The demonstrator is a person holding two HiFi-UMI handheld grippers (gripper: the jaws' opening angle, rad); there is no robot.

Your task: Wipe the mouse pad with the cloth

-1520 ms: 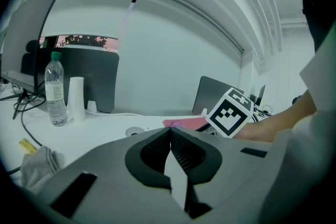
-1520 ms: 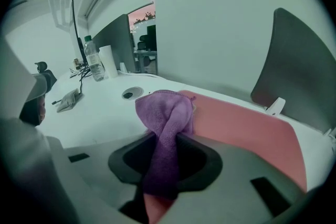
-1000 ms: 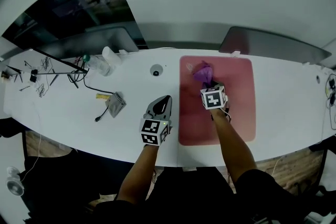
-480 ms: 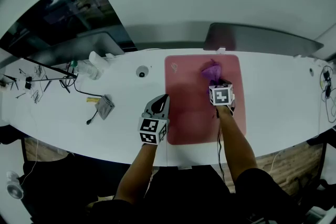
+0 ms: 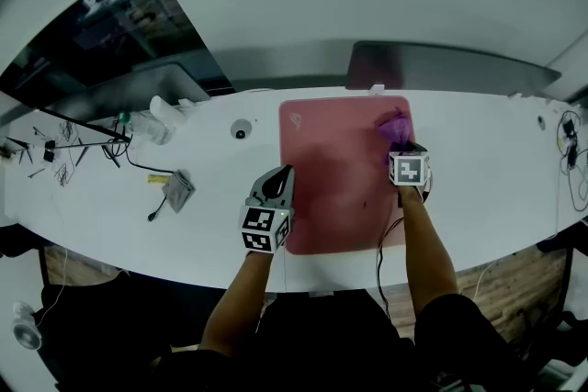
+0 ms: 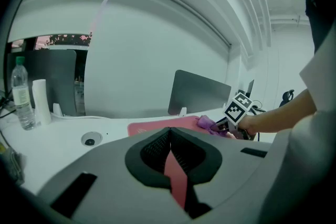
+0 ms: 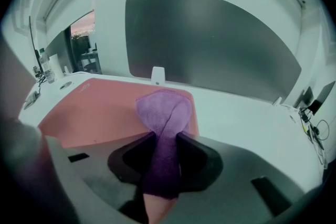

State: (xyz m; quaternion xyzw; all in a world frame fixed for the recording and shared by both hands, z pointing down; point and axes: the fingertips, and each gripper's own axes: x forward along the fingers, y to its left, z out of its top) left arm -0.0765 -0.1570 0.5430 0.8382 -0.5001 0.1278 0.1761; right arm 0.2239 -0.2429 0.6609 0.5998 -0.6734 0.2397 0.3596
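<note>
A pink mouse pad (image 5: 335, 188) lies on the white desk (image 5: 487, 179). My right gripper (image 5: 402, 147) is shut on a purple cloth (image 5: 396, 128) and holds it against the pad's far right corner. In the right gripper view the cloth (image 7: 165, 113) runs up between the jaws and bunches onto the mouse pad (image 7: 89, 110). My left gripper (image 5: 278, 180) rests at the pad's left edge, its jaws shut with nothing between them. The left gripper view shows the left gripper (image 6: 169, 138) low over the mouse pad (image 6: 152, 126), with the cloth (image 6: 208, 123) beyond.
A monitor (image 5: 441, 69) stands behind the pad. A water bottle (image 5: 152, 126), a round desk grommet (image 5: 241, 131), a small grey block on a cable (image 5: 179, 188) and loose cables (image 5: 55, 147) lie to the left. More cables (image 5: 570, 147) hang at the right end.
My right gripper has dragged the cloth rightward across the far part of the pad, from its left third to its right corner. The left gripper has stayed at the pad's left edge.
</note>
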